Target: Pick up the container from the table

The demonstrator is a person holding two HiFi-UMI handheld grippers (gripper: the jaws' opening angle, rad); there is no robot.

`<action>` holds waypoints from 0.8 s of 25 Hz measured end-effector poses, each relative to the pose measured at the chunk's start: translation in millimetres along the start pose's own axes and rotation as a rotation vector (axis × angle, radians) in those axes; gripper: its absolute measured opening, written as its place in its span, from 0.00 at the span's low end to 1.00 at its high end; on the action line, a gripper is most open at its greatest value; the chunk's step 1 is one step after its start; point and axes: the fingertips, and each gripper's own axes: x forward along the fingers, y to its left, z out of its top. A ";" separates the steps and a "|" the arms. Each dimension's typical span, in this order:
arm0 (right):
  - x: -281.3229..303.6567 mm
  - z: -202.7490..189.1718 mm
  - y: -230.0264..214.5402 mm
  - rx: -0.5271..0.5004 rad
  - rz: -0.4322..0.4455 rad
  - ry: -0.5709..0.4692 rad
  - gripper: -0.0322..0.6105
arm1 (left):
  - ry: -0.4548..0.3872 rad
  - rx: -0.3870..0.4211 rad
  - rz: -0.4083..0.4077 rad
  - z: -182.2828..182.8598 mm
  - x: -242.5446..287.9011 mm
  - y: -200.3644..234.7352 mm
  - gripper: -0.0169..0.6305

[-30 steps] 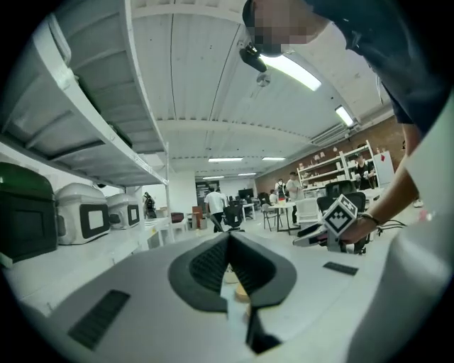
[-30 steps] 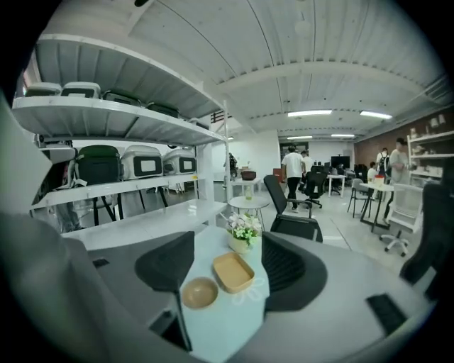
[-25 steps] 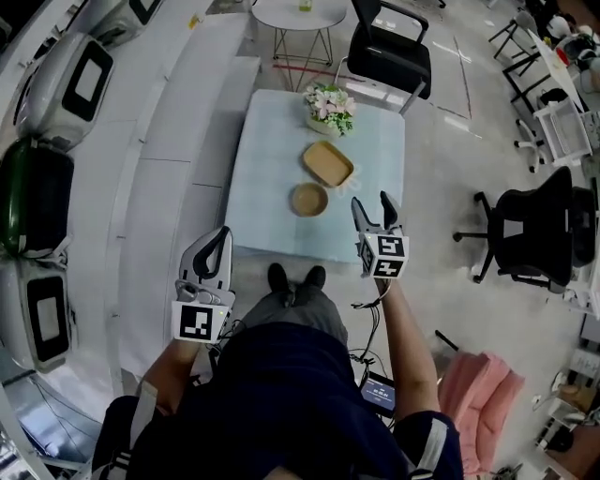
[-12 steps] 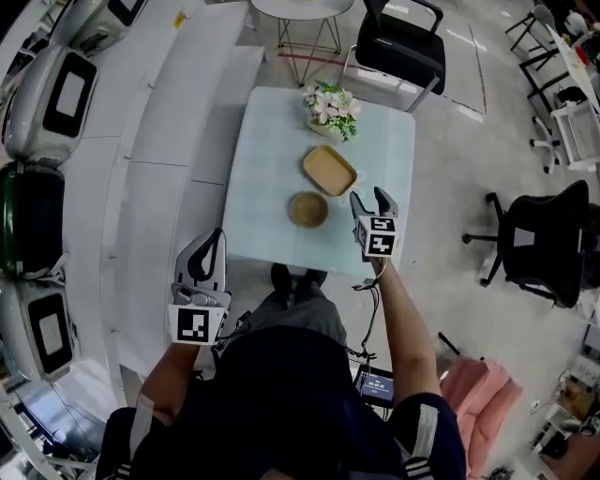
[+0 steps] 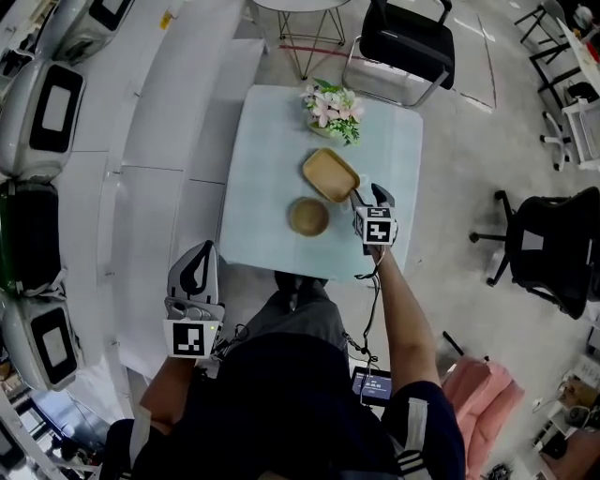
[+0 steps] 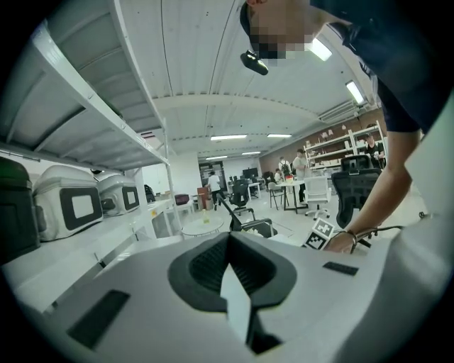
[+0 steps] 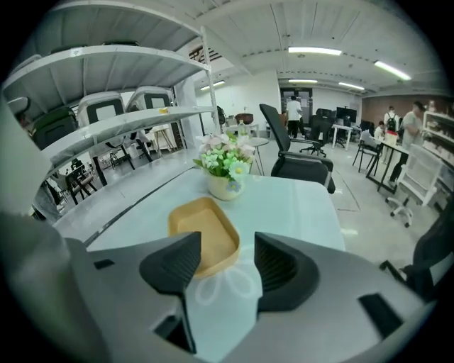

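Observation:
A tan rectangular container (image 5: 330, 174) (image 7: 202, 237) lies on the pale blue table (image 5: 272, 169), with a round tan bowl (image 5: 308, 217) just nearer me. My right gripper (image 5: 369, 194) (image 7: 227, 248) hangs low over the table at the container's near right corner. Its jaws are open and have just been closing, with nothing between the pads; the container's corner lies just ahead of the left pad. My left gripper (image 5: 202, 248) (image 6: 227, 241) is held off the table's left front corner, shut and empty.
A flower pot (image 5: 330, 105) (image 7: 225, 170) stands at the table's far edge behind the container. A black chair (image 5: 405, 42) and a small round table (image 5: 305, 11) stand beyond. White shelving with appliances (image 5: 47, 103) runs along the left. An office chair (image 5: 553, 244) is at the right.
My right gripper has come forward and down over the table to the container's near right corner, its jaws narrower. My left gripper has drifted back, away from the table edge.

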 end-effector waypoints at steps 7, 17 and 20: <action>31.6 -8.7 -16.3 -0.008 -0.007 0.068 0.36 | 0.033 0.009 0.010 -7.8 11.5 3.7 0.03; 58.9 -18.6 -16.6 -0.020 0.034 0.147 0.28 | 0.061 0.009 0.018 -14.4 25.9 7.0 0.03; 61.6 -20.8 -16.7 -0.020 0.037 0.159 0.26 | 0.071 0.013 0.019 -17.2 27.0 8.5 0.03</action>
